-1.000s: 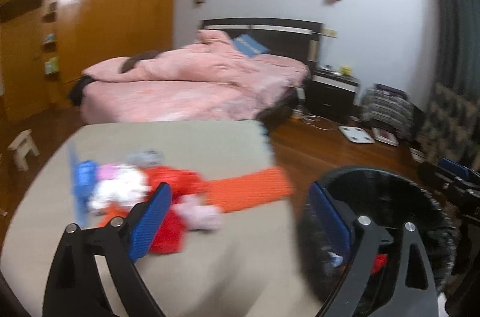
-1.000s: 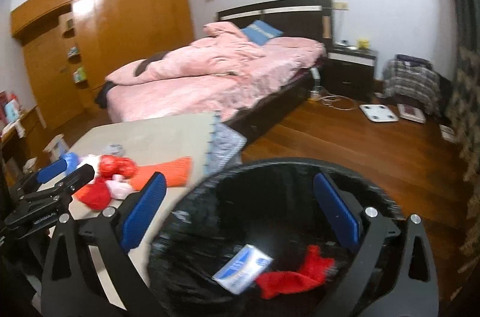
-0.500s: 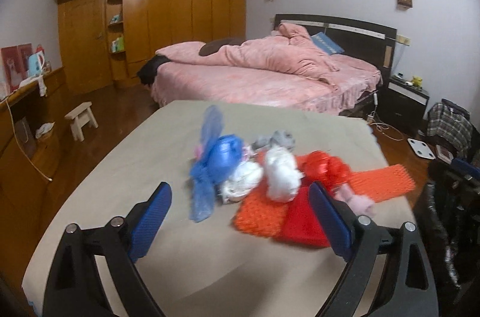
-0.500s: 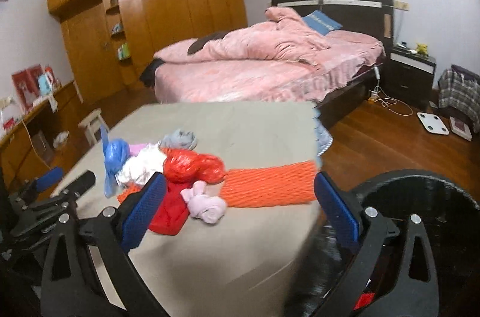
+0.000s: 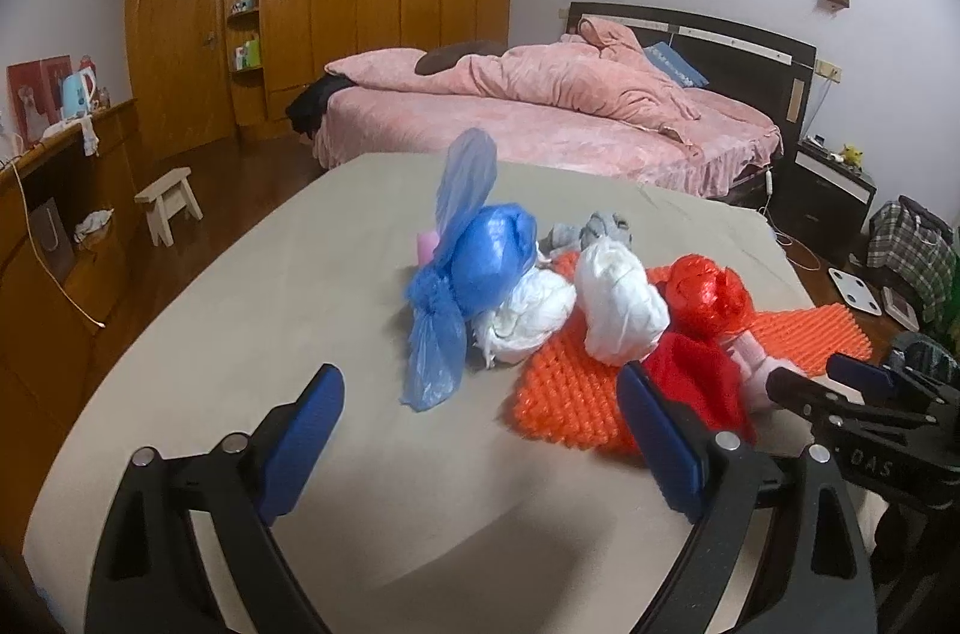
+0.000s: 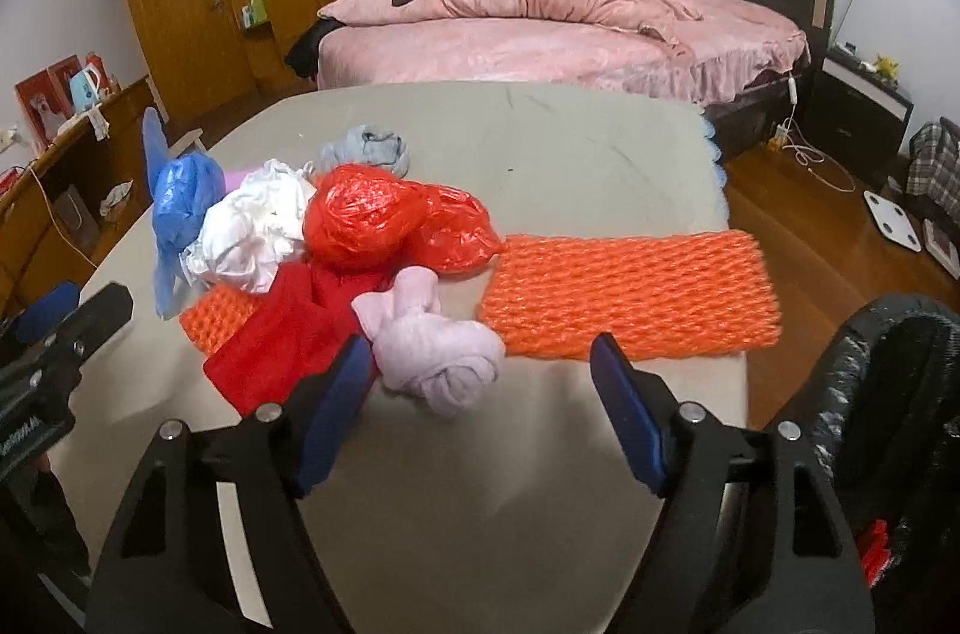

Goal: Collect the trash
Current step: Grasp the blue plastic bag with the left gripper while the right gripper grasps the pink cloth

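On the beige tabletop [image 6: 540,142] lies a heap of trash — a blue plastic bag [image 5: 480,268], two white crumpled bags [image 5: 618,304], a red plastic bag [image 6: 366,214], a red cloth [image 6: 288,334], a pale pink knotted wad [image 6: 438,352] and orange foam netting [image 6: 630,292]. Left gripper [image 5: 480,442] hovers short of the heap, jaws wide apart with nothing between them. Right gripper [image 6: 480,394] points at the pink wad, its jaws closing but not gripping anything — the wad sits just ahead of the tips. A black-lined trash bin [image 6: 888,394] stands beside the tabletop at right.
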The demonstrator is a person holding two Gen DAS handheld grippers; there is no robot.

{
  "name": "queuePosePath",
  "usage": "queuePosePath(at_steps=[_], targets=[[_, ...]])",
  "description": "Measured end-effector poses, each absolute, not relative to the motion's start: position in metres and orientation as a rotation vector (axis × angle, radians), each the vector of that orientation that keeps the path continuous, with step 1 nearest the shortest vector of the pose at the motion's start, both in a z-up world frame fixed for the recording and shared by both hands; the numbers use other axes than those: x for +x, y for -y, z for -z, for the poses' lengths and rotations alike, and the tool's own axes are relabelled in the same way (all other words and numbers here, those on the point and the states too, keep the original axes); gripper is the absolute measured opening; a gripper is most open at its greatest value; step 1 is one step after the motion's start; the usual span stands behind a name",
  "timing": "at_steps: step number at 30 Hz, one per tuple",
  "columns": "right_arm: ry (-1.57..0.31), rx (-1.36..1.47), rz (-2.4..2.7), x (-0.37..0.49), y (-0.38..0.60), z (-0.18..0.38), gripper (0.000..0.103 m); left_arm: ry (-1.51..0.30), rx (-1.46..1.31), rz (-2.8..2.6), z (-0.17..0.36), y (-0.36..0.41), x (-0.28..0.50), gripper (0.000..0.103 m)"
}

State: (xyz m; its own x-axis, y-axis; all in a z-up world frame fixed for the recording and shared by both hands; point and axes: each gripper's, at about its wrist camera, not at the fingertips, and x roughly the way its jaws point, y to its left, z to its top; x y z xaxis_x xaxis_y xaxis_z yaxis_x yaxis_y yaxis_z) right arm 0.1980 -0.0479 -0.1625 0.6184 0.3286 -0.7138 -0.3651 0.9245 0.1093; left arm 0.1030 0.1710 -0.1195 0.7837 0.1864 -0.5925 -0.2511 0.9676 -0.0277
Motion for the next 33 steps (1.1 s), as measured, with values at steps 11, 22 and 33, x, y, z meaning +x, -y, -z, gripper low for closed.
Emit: queuePosePath(at_steps=[11,22,33], targets=[[-0.865,-0.114,-0.459,0.199,0.03,0.172,0.043,-0.642,-0.123,-0.231,0.125,-0.176,0.104,0.089],[-0.742,-0.051,-0.462,0.186,0.046,0.134,0.041,-0.628,-0.117,-0.234,0.121,-0.178,0.107,0.088],[-0.695,-0.043,-0.471,0.202,0.041,0.118,0.042,-0.599,-0.091,-0.251,0.115,-0.194,0.144,0.081]])
